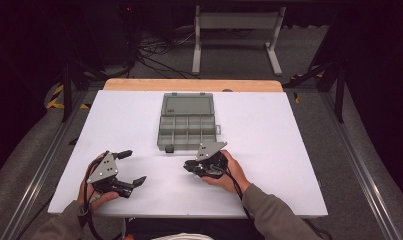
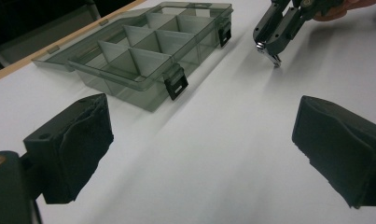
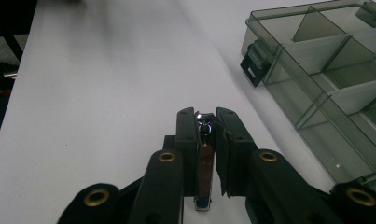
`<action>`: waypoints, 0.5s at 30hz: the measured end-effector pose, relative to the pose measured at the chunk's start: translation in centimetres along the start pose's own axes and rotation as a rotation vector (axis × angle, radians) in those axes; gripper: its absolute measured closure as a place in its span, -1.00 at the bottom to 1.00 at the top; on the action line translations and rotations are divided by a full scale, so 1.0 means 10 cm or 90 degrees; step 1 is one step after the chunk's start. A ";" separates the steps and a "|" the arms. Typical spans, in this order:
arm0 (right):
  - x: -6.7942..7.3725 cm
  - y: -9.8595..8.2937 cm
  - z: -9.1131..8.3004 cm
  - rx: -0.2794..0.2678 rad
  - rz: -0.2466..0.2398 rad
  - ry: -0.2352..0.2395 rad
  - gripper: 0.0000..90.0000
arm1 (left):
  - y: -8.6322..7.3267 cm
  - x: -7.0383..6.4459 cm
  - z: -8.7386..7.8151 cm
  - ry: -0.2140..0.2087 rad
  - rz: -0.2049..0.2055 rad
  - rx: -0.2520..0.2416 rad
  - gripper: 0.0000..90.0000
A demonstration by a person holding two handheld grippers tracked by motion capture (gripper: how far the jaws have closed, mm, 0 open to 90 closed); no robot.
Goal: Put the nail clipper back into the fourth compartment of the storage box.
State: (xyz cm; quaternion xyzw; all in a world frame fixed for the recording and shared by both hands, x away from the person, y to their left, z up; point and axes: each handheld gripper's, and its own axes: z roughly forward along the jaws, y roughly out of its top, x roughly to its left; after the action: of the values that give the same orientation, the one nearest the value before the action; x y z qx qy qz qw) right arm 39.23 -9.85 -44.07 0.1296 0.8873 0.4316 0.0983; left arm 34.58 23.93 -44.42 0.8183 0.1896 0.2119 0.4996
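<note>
L gripper (image 1: 129,167), nearest me: jaws wide, empty, low over bench (image 1: 269,150). R gripper (image 3: 206,122): clamped on small metal clip (image 3: 205,154), just short of open compartment box (image 1: 188,122). Step: carry. Next, I judge: lift over front wall, release into a cell.

This looked like a lab or recording studio, not a home. A bare white worktop (image 1: 269,150) stood on grey carpet between metal rails (image 1: 49,160), ringed by black curtains. Behind it lay a tangle of cables (image 1: 159,50), a grey metal stand (image 1: 236,22), and yellow-black hazard tape (image 1: 54,97) on the floor.
</note>
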 end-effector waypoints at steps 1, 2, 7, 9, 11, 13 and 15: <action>0.00 0.00 0.00 -0.003 -0.001 -0.001 0.79 | 0.00 0.00 0.00 0.000 0.000 0.000 -0.88; 0.00 0.00 -0.01 -0.006 -0.001 -0.003 0.79 | 0.00 0.00 0.00 0.000 0.000 0.000 -0.87; -0.01 0.01 -0.04 -0.014 0.002 -0.007 0.79 | 0.00 0.00 0.00 0.001 0.000 0.002 -0.87; -0.02 0.01 -0.05 -0.020 0.005 -0.008 0.79 | 0.00 0.00 0.00 0.000 0.000 0.001 -0.87; -0.03 0.01 -0.07 -0.023 0.004 -0.010 0.79 | 0.00 0.00 0.00 0.000 -0.001 0.001 -0.87; -0.03 0.01 -0.07 -0.025 0.006 -0.012 0.79 | 0.00 0.00 0.00 0.000 -0.003 0.000 -0.87; -0.03 0.01 -0.09 -0.029 0.007 -0.014 0.79 | 0.00 0.00 0.00 0.001 -0.004 0.000 -0.87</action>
State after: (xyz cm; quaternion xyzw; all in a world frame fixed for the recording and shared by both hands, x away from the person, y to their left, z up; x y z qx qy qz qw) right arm 39.32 -10.50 -43.43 0.1368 0.8754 0.4505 0.1090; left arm 34.57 23.97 -44.41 0.8174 0.1924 0.2107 0.5004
